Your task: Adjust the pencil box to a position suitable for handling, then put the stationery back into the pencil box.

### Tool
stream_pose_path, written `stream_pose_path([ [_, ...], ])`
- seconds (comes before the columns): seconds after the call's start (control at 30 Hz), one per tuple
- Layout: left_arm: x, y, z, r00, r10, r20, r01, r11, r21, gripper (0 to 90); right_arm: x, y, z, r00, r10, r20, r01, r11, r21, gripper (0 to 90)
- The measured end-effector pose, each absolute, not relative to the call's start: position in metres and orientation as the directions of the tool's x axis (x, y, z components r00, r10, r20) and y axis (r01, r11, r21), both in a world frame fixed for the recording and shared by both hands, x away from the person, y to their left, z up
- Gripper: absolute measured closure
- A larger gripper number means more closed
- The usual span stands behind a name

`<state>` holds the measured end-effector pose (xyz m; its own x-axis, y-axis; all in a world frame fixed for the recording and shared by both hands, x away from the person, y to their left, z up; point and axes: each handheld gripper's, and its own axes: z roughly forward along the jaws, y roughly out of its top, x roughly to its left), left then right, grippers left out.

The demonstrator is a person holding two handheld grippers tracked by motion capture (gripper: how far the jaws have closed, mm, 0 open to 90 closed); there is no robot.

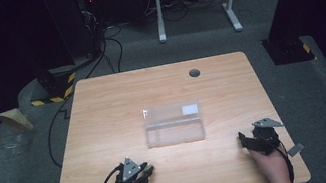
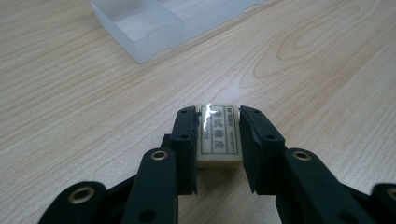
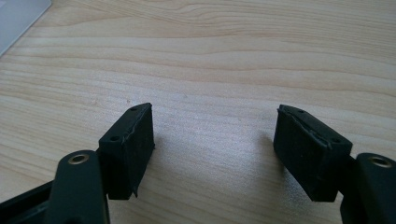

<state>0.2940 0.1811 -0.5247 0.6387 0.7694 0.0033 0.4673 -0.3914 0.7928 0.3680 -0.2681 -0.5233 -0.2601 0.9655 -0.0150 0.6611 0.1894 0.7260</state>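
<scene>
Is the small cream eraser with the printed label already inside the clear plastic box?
No, the cream eraser sits between the left gripper's jaws on the table.

Eraser label – black-framed Chinese characters, small code line alongside, too blurred to read

Lab: hazard-taped stand, cables

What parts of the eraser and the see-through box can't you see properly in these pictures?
- Eraser: in the left gripper view the left hand-held gripper covers both its sides, and its print is too small to read. Whether both jaws press it is unclear.
- Clear box: the left gripper view's top edge cuts it off.
- Clear box from the high view: too small and see-through to tell what the white patch is.
</scene>
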Motion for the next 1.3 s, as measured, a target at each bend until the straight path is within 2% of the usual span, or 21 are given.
stream_pose_path([
  [0.4,0.296,0.181,-0.516,0.625,0.78,0.025,0.444,-0.382,0.81,68.1,0.366,-0.268,-0.523,-0.258,0.966,-0.02,0.657,0.191,0.729,31.0],
  [1.03,0.307,0.174,-0.511,0.608,0.793,-0.036,0.459,-0.315,0.831,68.1,0.364,-0.267,-0.523,-0.267,0.964,-0.018,0.656,0.196,0.729,31.4],
  [1.3,0.312,0.168,-0.51,0.602,0.798,-0.034,0.458,-0.31,0.833,68.0,0.364,-0.268,-0.523,-0.268,0.963,-0.015,0.657,0.195,0.729,31.4],
])
